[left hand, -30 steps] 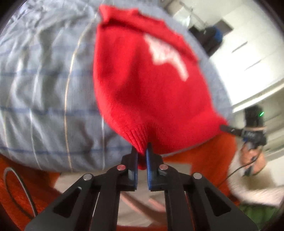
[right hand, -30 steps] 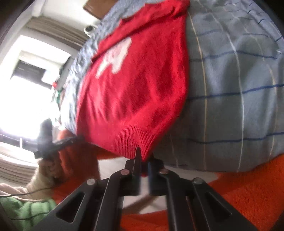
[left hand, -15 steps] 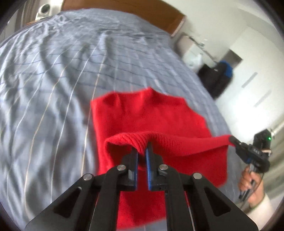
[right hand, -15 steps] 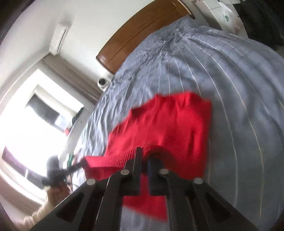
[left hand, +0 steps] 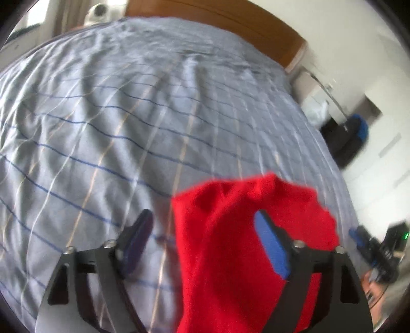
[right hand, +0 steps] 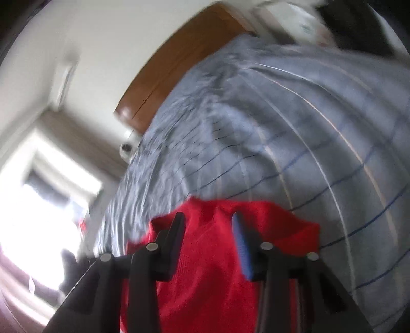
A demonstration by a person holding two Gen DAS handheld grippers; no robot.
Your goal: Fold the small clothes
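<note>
A small red knitted sweater (left hand: 230,246) lies folded over on the grey striped bed cover (left hand: 115,123). My left gripper (left hand: 205,230) hovers over its left edge with its jaws opening wide; the cloth lies below them and the pads are off it. In the right wrist view the same red sweater (right hand: 210,256) fills the lower middle. My right gripper (right hand: 208,228) is above it, jaws opening, pads apart and clear of the knit. Both views are blurred by motion.
A wooden headboard (left hand: 230,20) closes the far end of the bed. A white nightstand (left hand: 315,100) and a dark bag (left hand: 351,138) stand to the right. A bright window (right hand: 38,199) is at the left in the right wrist view.
Both grippers carried the sweater's ribbed hem up and forward over its body, folding it. Both then let go of the hem and now stand open above the folded cloth.
</note>
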